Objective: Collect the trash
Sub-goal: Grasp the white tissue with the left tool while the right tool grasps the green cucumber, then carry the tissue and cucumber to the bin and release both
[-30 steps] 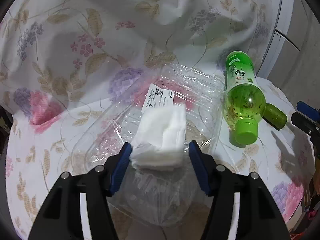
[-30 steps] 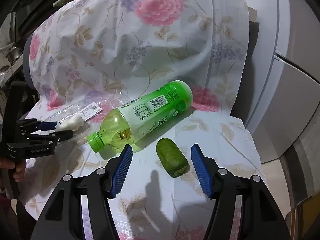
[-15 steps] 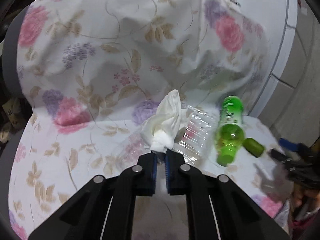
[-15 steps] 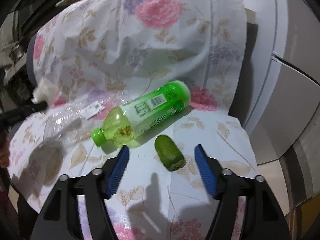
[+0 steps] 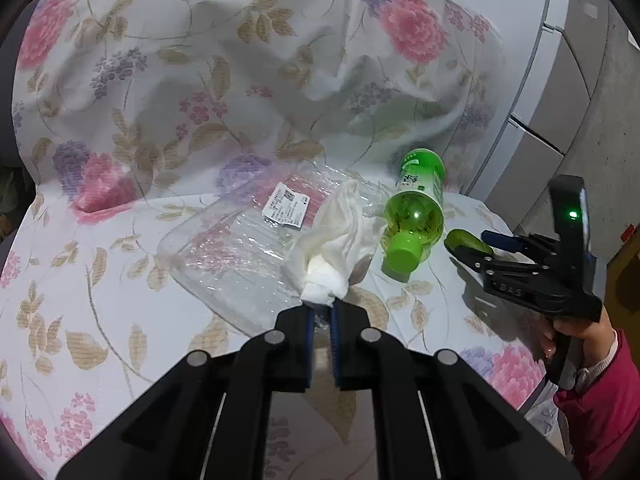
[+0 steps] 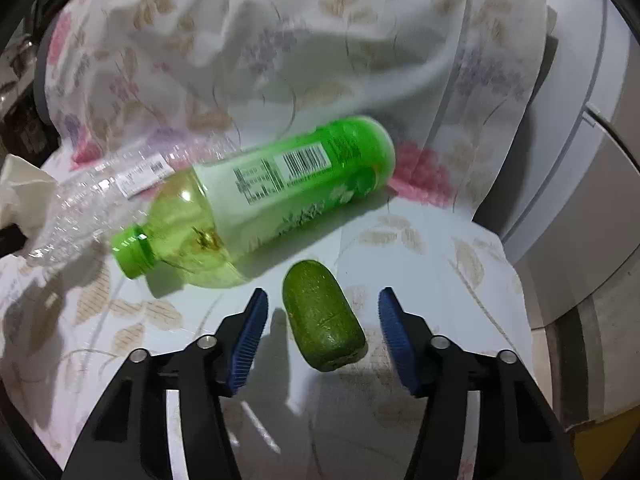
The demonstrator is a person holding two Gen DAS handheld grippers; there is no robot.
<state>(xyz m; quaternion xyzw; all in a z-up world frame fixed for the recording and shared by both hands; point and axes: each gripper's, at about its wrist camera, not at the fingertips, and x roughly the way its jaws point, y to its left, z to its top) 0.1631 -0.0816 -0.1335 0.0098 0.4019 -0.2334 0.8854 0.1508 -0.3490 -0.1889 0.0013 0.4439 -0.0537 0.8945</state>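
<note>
A crumpled white tissue [image 5: 336,240] is pinched by its lower end in the left gripper [image 5: 320,312], whose jaws are drawn almost together, and it is held above the near corner of the clear plastic clamshell tray [image 5: 236,248] that lies to the left of the green tea bottle [image 6: 256,204]. Only a small tuft is caught between the pads, so the tissue could slip free if the gripper is swung sharply, and it would likely drop back onto the tray or the floral cloth [image 5: 200,80].

The right gripper [image 6: 320,332] is held wide open with nothing gripped, its blue pads [image 6: 250,332] set on either side of the short green cucumber-like piece [image 6: 324,320] just in front of the bottle's shoulder; whether the pads touch it cannot be told. The piece is rounded and lies at a slant to the fingers, so on closing it may be squeezed out or rolled. The left finger is near the bottle, which lies on its side and could be nudged and set rolling across the cloth, possibly off the edge
</note>
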